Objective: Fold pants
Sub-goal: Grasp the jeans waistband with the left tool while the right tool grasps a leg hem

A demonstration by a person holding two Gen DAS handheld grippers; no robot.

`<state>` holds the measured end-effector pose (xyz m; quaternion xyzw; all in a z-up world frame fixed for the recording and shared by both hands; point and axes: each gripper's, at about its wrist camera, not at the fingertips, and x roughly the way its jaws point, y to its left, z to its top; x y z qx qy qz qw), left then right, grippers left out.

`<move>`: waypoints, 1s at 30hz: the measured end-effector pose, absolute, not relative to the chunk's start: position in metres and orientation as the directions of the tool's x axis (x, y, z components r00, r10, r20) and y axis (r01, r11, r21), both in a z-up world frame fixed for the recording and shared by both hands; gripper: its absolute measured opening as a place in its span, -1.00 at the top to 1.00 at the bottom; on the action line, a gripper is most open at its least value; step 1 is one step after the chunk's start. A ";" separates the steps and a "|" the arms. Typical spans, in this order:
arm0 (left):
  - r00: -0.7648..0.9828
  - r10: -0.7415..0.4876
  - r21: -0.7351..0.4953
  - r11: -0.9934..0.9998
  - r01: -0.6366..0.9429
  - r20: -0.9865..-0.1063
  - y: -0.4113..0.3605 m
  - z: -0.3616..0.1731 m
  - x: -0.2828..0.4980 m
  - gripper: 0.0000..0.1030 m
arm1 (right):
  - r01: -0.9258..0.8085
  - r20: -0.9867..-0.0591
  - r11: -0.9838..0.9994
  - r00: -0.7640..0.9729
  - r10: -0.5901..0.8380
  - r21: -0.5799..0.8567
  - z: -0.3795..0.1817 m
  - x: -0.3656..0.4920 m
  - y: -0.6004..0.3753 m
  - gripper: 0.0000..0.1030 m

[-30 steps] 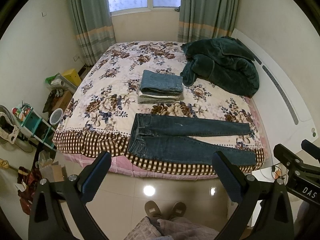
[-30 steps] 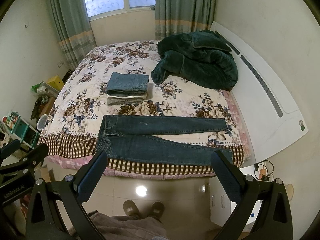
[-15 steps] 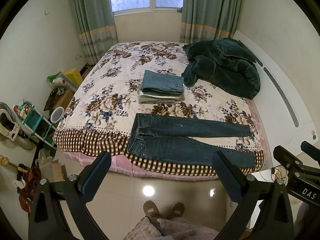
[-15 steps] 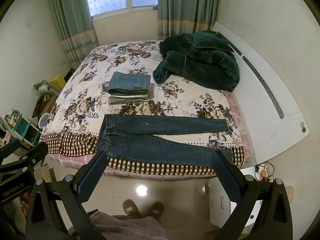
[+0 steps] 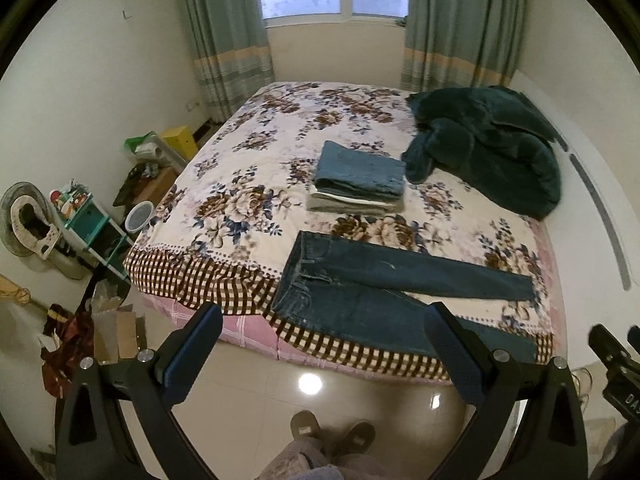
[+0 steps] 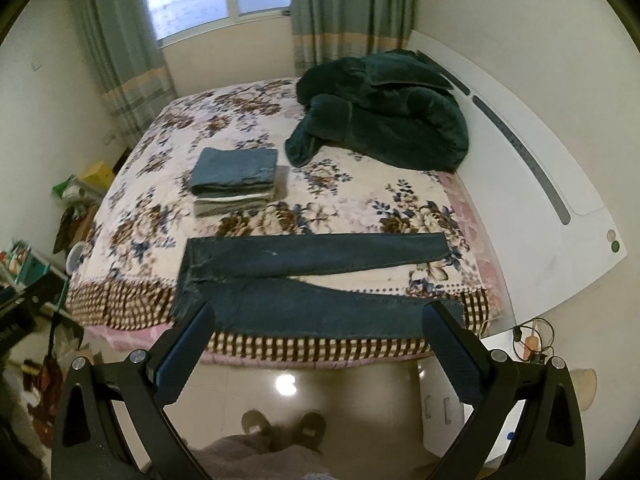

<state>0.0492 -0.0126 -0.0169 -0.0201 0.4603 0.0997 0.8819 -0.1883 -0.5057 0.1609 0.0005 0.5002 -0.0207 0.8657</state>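
Note:
Dark blue jeans (image 5: 384, 284) (image 6: 304, 280) lie flat along the near edge of the flowered bed (image 5: 256, 184) (image 6: 360, 200), waistband to the left, both legs stretched to the right and slightly apart. My left gripper (image 5: 324, 344) hangs open over the floor in front of the bed, short of the jeans, holding nothing. My right gripper (image 6: 316, 340) is open too, just before the bed edge, with the near leg showing between its fingers. A stack of folded pants (image 5: 360, 180) (image 6: 234, 182) sits further back, mid-bed.
A dark green blanket (image 5: 488, 148) (image 6: 384, 116) is heaped at the far right by the white headboard (image 6: 520, 184). Shelves and clutter (image 5: 84, 220) stand left of the bed. A person's feet (image 5: 332, 436) stand on the glossy tiled floor (image 6: 360, 400). Curtains and a window are behind.
Both grippers have moved forward and lower toward the bed, so the jeans sit nearer the fingertips. Both stay open and the jeans have not moved.

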 end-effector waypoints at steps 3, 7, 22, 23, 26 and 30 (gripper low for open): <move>0.546 0.174 0.075 0.977 -0.197 -0.820 -0.014 -0.033 0.071 -1.00 | 0.072 -0.873 0.997 0.484 -0.057 -0.025 0.137 -0.163 -0.521 -1.00; 0.523 0.187 0.097 0.976 -0.195 -0.832 -0.014 -0.057 0.111 -1.00 | 0.117 -0.890 0.993 0.450 -0.075 -0.025 0.102 -0.120 -0.540 -1.00; 0.191 0.100 0.042 0.956 -0.291 -0.976 0.031 -0.244 0.333 -1.00 | 0.440 -0.972 0.895 0.168 -0.162 -0.073 -0.114 0.108 -0.597 -1.00; 0.157 0.095 0.041 0.948 -0.317 -0.983 0.036 -0.263 0.348 -1.00 | 0.464 -0.976 0.882 0.142 -0.166 -0.082 -0.135 0.124 -0.605 -1.00; 0.059 0.106 0.075 0.917 -0.392 -0.993 0.052 -0.331 0.394 -1.00 | 0.557 -0.982 0.823 0.068 -0.179 -0.112 -0.211 0.174 -0.635 -1.00; -0.059 0.102 0.118 0.873 -0.473 -0.993 0.070 -0.423 0.444 -1.00 | 0.669 -0.986 0.731 -0.016 -0.166 -0.134 -0.303 0.219 -0.679 -1.00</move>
